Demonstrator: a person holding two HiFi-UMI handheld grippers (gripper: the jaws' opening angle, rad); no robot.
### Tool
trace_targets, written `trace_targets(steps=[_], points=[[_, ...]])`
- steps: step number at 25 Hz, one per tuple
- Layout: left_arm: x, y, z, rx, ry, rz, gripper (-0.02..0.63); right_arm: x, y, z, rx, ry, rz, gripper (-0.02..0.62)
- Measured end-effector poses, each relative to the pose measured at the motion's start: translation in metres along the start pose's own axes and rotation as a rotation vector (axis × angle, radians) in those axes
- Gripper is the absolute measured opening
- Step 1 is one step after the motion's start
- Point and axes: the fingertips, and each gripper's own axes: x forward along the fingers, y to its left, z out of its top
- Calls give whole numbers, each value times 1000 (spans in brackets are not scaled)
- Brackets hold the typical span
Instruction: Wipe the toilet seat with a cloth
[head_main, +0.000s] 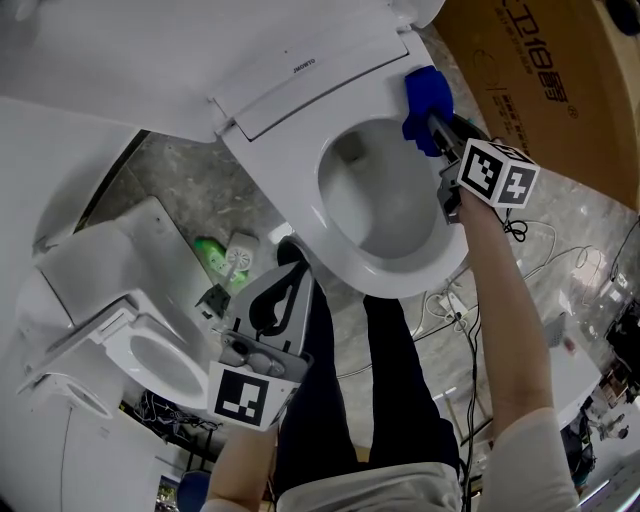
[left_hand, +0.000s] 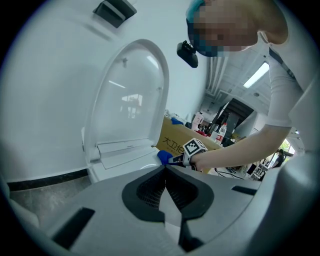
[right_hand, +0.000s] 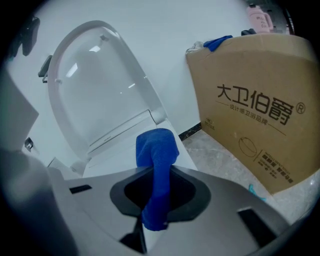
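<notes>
Cloth (right_hand: 156, 165), blue, is bunched and pinched between the jaws of the right gripper (right_hand: 158, 176). One end hangs down inside the jaw opening and the other bulges out past the tips. In the head view the bulging end presses on the toilet seat (head_main: 330, 235) at its far right corner, next to the hinge block. Right gripper jaws are closed down on the fabric, parted only by its thickness. Left gripper (left_hand: 165, 169) has its jaws pressed together tip to tip with nothing between them. It is held in the air off the near left edge of the seat, touching nothing. The seat is white and lowered over the bowl; the lid (right_hand: 97, 87) stands upright behind it against a white wall. A cardboard box (right_hand: 255, 105) with printed lettering stands to the right of the seat. The floor (head_main: 190, 190) left of the seat is grey mottled stone. A second white toilet (head_main: 140, 350) sits further left, well apart. Loose cables (head_main: 560, 250) lie on the floor to the right of the seat.
</notes>
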Motion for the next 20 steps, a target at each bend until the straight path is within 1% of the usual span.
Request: trace_targets(steps=[20], points=[[-5,5,-5,-13,-4,3,9,19,19,11,-24,19,40,49]])
